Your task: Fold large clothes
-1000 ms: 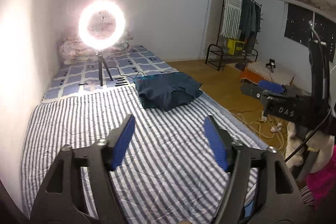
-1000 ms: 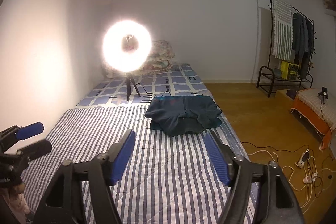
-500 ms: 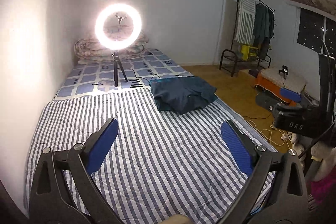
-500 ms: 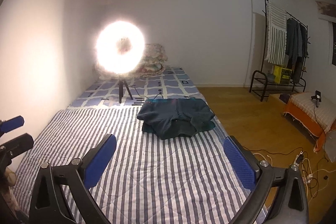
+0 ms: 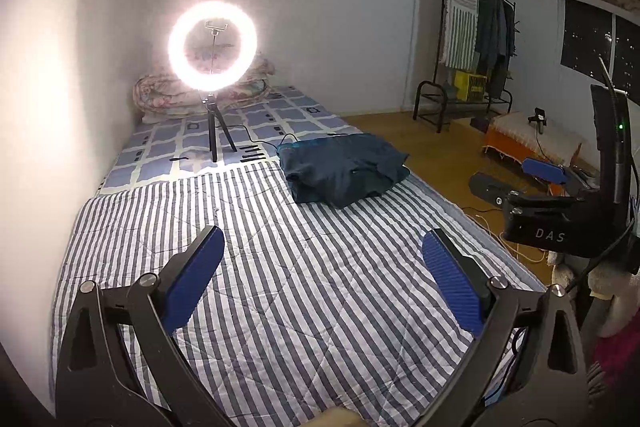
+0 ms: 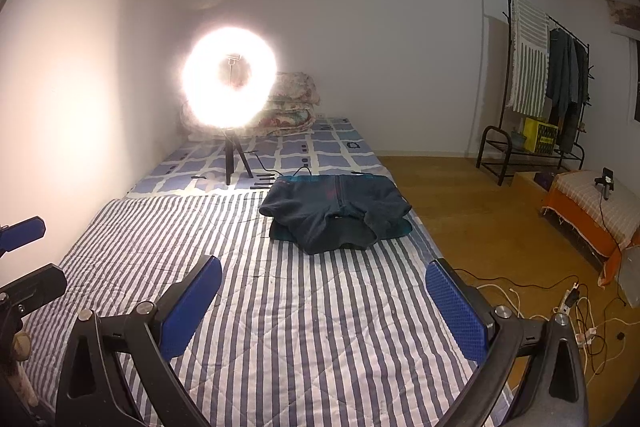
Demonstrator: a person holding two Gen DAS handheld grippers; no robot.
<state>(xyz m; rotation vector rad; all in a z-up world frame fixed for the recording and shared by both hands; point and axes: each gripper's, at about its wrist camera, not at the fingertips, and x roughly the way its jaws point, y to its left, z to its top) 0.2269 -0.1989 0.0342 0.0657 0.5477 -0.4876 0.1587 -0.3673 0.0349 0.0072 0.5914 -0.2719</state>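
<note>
In the left wrist view, the left gripper (image 5: pixel 322 269) fills the lower frame, its blue fingers (image 5: pixel 192 277) spread wide and holding nothing above the striped quilt (image 5: pixel 280 307). The folded dark blue garment (image 5: pixel 344 173) lies at centre, right of the ring light (image 5: pixel 213 46). The right gripper (image 5: pixel 540 195) shows at the right edge.

In the right wrist view, the right gripper (image 6: pixel 323 291) is also wide and holds nothing. The garment (image 6: pixel 336 213) lies at centre, near the bed's right edge.

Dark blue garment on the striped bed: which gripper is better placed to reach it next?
Right, marginally. The right gripper faces the dark blue garment almost head-on; the left gripper sees it off-centre. Both are open, empty and apart from it.
</note>
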